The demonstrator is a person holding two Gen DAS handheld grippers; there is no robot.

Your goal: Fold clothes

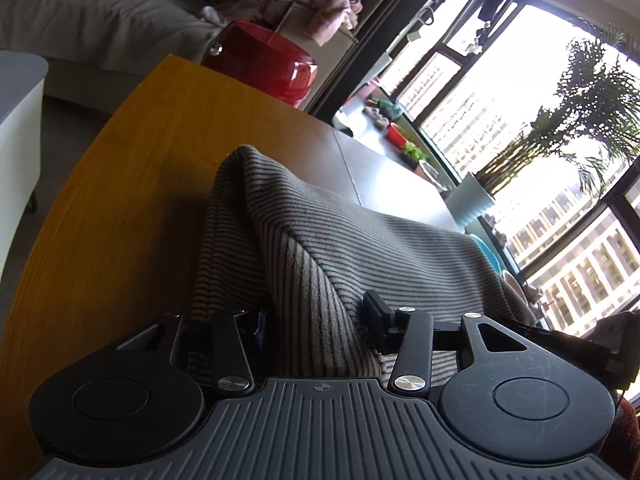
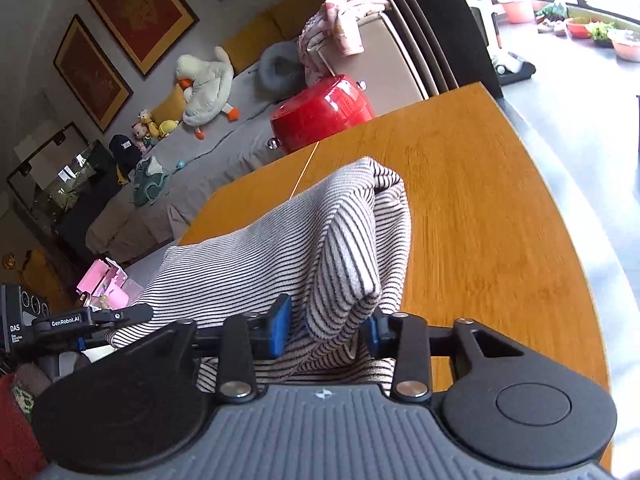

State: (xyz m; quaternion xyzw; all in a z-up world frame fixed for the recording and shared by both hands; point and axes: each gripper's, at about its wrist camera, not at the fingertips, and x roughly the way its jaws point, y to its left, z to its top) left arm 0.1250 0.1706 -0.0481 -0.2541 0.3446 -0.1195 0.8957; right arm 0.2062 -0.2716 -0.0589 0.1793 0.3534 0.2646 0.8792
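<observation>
The right gripper (image 2: 326, 330) pinches a bunched fold of the striped cloth (image 2: 280, 248) above the table (image 2: 480, 220); the left gripper (image 1: 316, 320) clamps another fold. The thick bunch could slip out if pulled unevenly, spoiling the fold.

You have a soft knit cloth, the striped garment (image 1: 320, 232), bunched between your grippers; its surface looks matt and faintly fuzzy, with fine dark lines on a pale ground. The table (image 2: 480, 208) under it is wood, honey-coloured, with a visible grain and a smooth low sheen. Your right gripper (image 2: 326, 330) is matt black plastic with ribbed grey casing, bright metal screw heads and blue pads (image 2: 280, 326), probably rubber. Your left gripper (image 1: 316, 320) has the same finish. Behind the table, the red drum (image 2: 322, 114) is glossy, like lacquer.
</observation>
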